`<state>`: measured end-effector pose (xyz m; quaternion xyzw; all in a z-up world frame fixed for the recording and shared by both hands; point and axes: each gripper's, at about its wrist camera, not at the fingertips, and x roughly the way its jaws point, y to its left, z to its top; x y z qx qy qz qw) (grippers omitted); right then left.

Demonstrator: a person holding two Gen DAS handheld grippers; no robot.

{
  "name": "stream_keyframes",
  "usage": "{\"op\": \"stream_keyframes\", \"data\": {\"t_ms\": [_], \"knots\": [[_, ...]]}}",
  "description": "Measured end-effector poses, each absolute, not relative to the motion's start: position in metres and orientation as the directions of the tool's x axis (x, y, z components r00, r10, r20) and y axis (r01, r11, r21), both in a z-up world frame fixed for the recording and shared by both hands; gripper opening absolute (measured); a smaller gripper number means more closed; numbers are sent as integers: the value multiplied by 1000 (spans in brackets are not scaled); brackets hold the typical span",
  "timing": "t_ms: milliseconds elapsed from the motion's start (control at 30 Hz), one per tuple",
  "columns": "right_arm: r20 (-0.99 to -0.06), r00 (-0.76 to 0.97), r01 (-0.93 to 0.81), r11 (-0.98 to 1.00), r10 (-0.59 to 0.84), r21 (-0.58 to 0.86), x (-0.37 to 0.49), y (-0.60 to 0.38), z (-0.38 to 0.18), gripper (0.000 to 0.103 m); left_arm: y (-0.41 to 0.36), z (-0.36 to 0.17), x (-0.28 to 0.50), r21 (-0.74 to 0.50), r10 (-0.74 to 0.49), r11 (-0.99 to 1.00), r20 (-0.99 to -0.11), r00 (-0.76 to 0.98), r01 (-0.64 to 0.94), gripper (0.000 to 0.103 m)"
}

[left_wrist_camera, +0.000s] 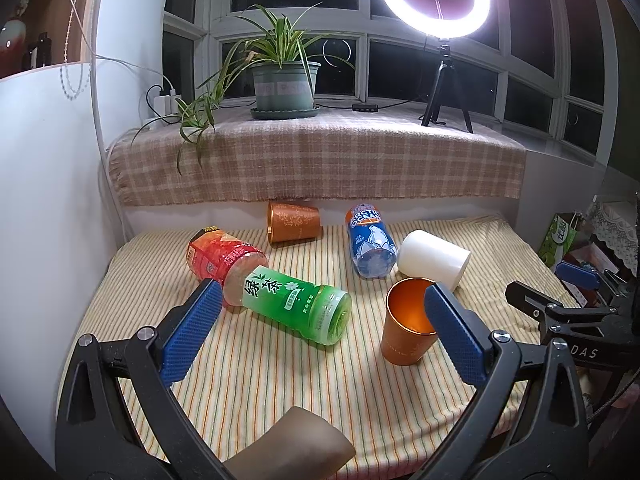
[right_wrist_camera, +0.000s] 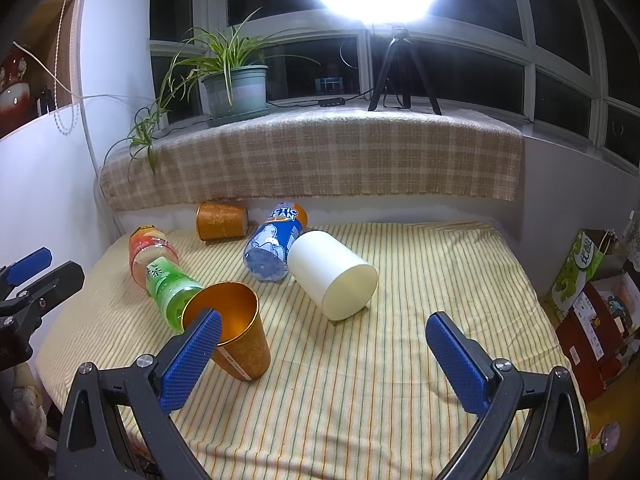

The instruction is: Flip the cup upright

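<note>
An orange metal cup (left_wrist_camera: 406,330) stands upright on the striped cloth, mouth up; it also shows in the right wrist view (right_wrist_camera: 236,328). A second orange cup (left_wrist_camera: 294,223) lies on its side at the back; it also shows in the right wrist view (right_wrist_camera: 221,221). A white cup (left_wrist_camera: 434,258) lies on its side, seen too in the right wrist view (right_wrist_camera: 334,274). My left gripper (left_wrist_camera: 320,332) is open and empty, its right finger in front of the upright cup. My right gripper (right_wrist_camera: 322,354) is open and empty, its left finger in front of that cup.
A green tea bottle (left_wrist_camera: 298,306), a red bottle (left_wrist_camera: 222,258) and a blue bottle (left_wrist_camera: 370,244) lie on the striped table cloth (left_wrist_camera: 280,380). A brown object (left_wrist_camera: 292,446) sits at the near edge. Boxes (right_wrist_camera: 592,312) stand right of the table. A checked sill with a plant (left_wrist_camera: 280,84) is behind.
</note>
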<state>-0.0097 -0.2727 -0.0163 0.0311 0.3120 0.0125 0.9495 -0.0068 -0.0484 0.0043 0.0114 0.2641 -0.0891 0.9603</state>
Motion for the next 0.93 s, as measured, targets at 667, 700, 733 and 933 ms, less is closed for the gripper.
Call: {"op": "stream_keyframes", "data": {"t_ms": [667,700,733,933], "knots": [[-610,791,-21,998,56,64,-5,-271,-19,103,-48,4,-6,-28,-165,984,-510,844,175,102],[-610,790,-21,998,56,64,-5,-271,-20,103,-48,4,-6,-28,-165,984,-511,844,176,102],[-611,790,-21,998,56,64,-5,-270,-20,103,-48,4,-6,-27,-165,984,-510,844,176,102],[-620,783,-27,998,57,58,-3,-270,-23,103,-47,4,-6,-14,-156,985,-494,855,172,102]]}}
